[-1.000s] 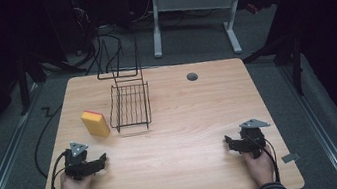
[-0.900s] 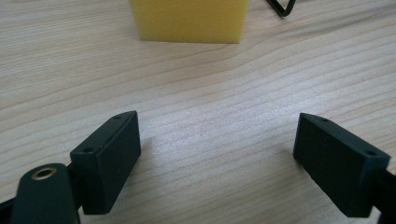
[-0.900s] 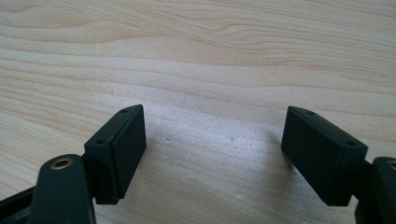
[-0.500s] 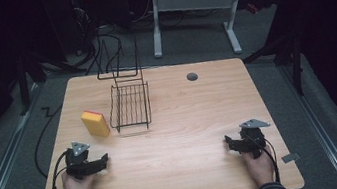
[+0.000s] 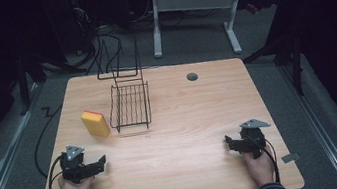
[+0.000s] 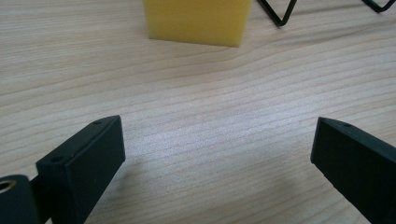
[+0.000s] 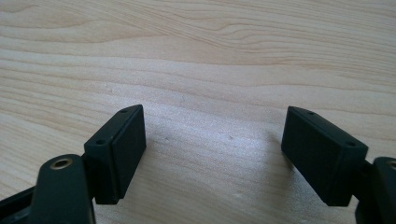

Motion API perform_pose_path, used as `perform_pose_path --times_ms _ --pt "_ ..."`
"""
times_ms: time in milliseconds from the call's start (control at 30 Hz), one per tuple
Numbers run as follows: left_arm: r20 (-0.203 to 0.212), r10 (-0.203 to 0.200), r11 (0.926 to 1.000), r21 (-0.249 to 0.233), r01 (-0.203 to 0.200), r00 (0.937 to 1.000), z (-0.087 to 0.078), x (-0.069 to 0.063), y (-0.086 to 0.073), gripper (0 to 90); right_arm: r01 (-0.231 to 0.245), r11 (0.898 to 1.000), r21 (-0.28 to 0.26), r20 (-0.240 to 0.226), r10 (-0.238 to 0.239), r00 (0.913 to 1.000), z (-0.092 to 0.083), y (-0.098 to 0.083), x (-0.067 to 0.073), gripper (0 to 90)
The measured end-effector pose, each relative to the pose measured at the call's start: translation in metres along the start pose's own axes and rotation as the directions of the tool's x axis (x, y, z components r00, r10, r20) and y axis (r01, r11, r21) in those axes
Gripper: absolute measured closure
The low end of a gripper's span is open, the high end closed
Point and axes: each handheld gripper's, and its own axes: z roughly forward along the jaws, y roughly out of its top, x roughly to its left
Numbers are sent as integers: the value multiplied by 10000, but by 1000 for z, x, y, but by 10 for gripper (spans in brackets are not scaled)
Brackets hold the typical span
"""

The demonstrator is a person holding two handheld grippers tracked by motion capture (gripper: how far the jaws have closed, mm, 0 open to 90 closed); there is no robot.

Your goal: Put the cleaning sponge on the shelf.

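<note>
Moved since the earlier frame: jaws of the left gripper (image 5: 97, 164) only, which have just been opening and now stand spread with nothing between them; sponge, rack and right gripper lie as before.

1. Table (image 5: 195, 120). Pale wood top bearing every item. Both grippers rest low at its near edge, one at each corner, a likely ready stance with the work area ahead left free.

2. Wire rack (image 5: 131, 106). Black, open-topped, ahead of the left gripper and a little to its right, well apart from the right gripper. Two of its feet (image 6: 280, 14) show at the top of the left gripper view. Judged the receiving piece, set mid-table within reach of either hand.

3. Sponge (image 5: 95, 123). Yellow block with a pink upper face, standing just beside the rack's left side, apart from it. Position: straight ahead of the left gripper, near but untouched; its yellow face (image 6: 198, 21) sits above the jaw gap in the left gripper view. Alignment suggests it is the piece about to be taken.

4. Right gripper (image 5: 231, 144). Jaws apart over bare wood, holding nothing; idle, presumably kept clear until needed.
</note>
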Motion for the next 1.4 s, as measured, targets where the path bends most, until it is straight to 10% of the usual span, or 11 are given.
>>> perform_pose_path --times_ms 667,1400 --pt "264 -33 9971 -758 53 9996 -27 -5 30 8 -28 10000 10 20 28 10000 0 0 0 220" --pt "70 -36 9960 -889 42 10000 -18 -4 71 3 15 10000 -9 26 -15 10000 0 0 0 220"
